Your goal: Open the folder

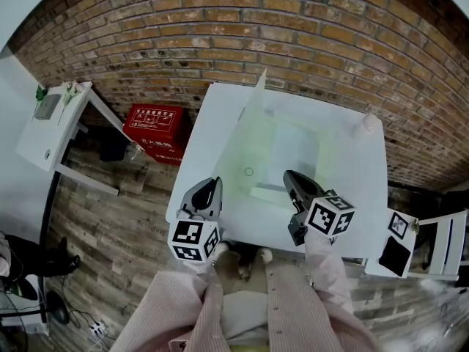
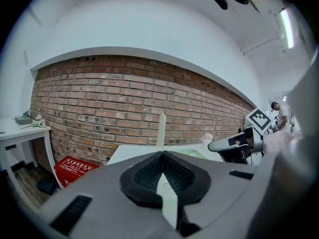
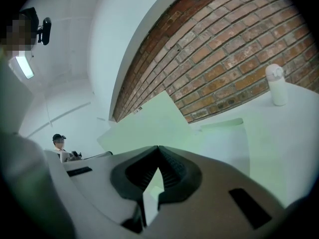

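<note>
Both grippers are closed with nothing in them: the left gripper (image 2: 161,153) has its jaw tips pressed together on empty air at the near left corner of the table, and the right gripper (image 3: 158,148) is likewise pinched to, hovering above the near edge of the folder (image 1: 289,156). That pale green, see-through folder lies in the middle of the table, its cover (image 3: 144,123) standing raised on the left side, roughly upright, with neither gripper touching it. Here lies the risk, as I judge it: an unsupported flap of thin plastic may fall back shut by its own spring, or a closed jaw brushing it may knock it down or push the whole folder across the smooth top. Around all this runs a long red brick wall (image 1: 293,35) under a white upper wall, above a floor (image 1: 110,226) of grey wooden planks. The table (image 1: 352,196) is white and glossy. A smaller white side table (image 1: 51,134) stands to the left, a red box (image 1: 155,127) sits on the floor by the wall, and a small white bottle (image 1: 368,125) stands upright at the table's far right corner.
</note>
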Available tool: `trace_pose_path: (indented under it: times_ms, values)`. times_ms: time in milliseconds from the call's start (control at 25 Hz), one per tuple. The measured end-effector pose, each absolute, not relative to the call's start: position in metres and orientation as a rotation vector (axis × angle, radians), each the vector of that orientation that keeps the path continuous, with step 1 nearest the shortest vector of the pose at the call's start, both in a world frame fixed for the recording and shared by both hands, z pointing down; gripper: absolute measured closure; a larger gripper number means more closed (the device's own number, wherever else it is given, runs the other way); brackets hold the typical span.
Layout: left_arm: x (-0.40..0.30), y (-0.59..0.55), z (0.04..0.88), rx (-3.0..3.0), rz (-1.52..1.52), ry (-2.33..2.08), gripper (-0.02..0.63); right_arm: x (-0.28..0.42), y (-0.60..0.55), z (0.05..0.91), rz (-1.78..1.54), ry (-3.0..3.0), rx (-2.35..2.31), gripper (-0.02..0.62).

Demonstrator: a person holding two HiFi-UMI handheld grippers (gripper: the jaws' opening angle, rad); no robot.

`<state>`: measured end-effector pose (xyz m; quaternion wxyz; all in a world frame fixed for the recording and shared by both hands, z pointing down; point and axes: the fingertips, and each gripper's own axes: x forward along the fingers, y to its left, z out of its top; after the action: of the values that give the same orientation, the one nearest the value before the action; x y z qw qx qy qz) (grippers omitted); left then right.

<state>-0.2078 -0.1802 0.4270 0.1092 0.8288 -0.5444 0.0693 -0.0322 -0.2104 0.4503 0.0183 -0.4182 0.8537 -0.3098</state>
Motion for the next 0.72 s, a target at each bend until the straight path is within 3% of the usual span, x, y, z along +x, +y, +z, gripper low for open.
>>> trace_pose_path:
  times_ms: [720]
  values:
    - [-0.269, -0.202, 0.453, 2.380, 0.177, -1.485, 0.611, -0.107, -0.210, 0.457, -0.917, 2.623, -1.361, 0.591]
